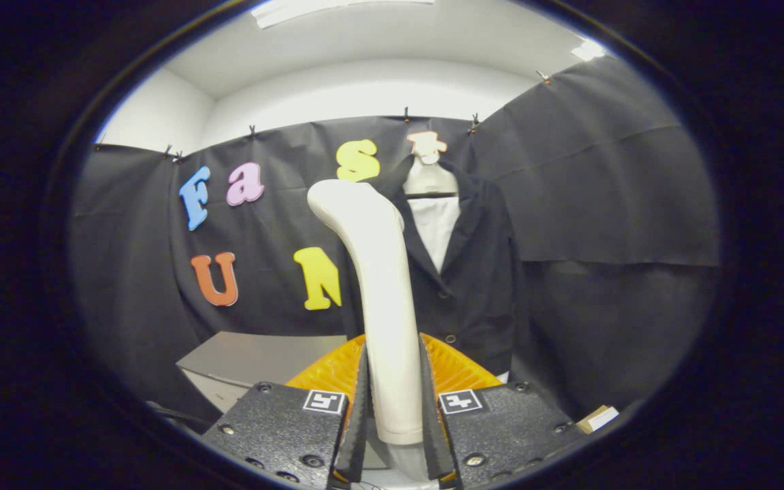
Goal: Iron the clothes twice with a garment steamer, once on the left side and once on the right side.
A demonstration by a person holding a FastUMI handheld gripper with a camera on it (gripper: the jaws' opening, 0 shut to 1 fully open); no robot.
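Centrally, gripper [394, 408] clamped on both sides of the white steamer handle [382, 299], handle upright between the fingers, dark jacket [477, 286] hanging beyond, grey box [242, 361] left of it

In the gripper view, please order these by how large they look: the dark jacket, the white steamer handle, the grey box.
1. Dark jacket, hanging beyond the fingers.
2. White steamer handle, held in the gripper; nearness enlarges it.
3. Grey box, partly hidden, so unsure.

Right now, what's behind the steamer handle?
The gripper is shut on the steamer handle. Behind it hangs the dark jacket; the handle covers the jacket's left edge.
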